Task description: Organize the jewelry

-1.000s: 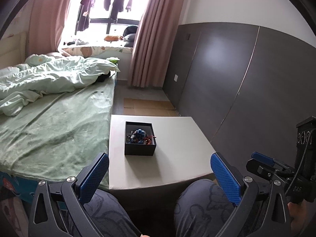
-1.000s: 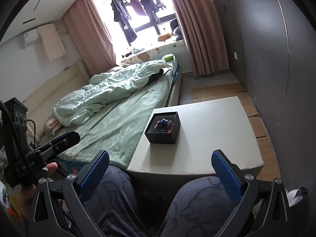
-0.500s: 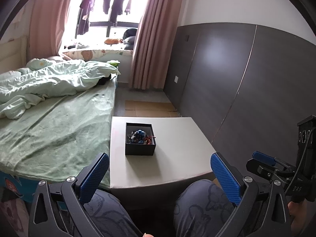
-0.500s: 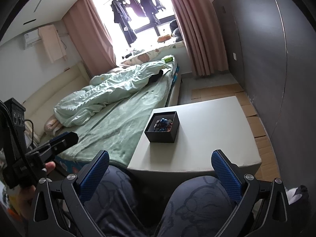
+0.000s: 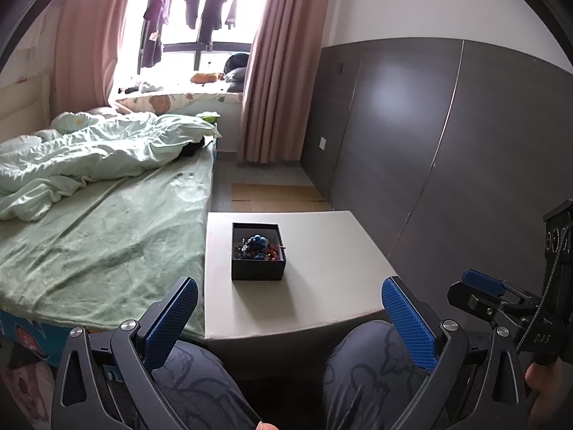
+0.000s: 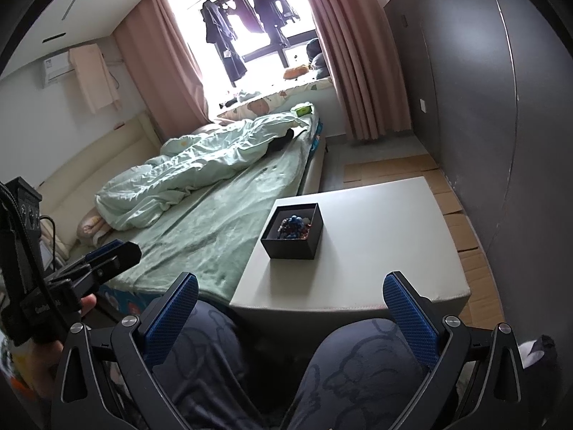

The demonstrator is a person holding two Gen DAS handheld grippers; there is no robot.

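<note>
A small black open box [image 5: 258, 263] stands on a white table [image 5: 322, 286]; it also shows in the right wrist view [image 6: 293, 242]. Inside it lies a tangle of jewelry [image 5: 257, 245] with blue and red beads, also seen in the right wrist view [image 6: 293, 227]. My left gripper [image 5: 286, 317] is open and empty, held above the person's knees, short of the table's near edge. My right gripper [image 6: 290, 313] is open and empty too, at a similar distance. The right gripper appears at the right edge of the left wrist view [image 5: 501, 297].
A bed [image 5: 100, 229] with green sheet and rumpled quilt adjoins the table's left side. A dark grey panelled wall [image 5: 447, 150] runs along the right. Cardboard sheets [image 5: 272, 193] lie on the floor beyond the table. The person's knees [image 5: 358, 369] sit under the near table edge.
Both views have shifted slightly; the left camera has tilted up a little. The box and jewelry have not moved. Both grippers stay open.
</note>
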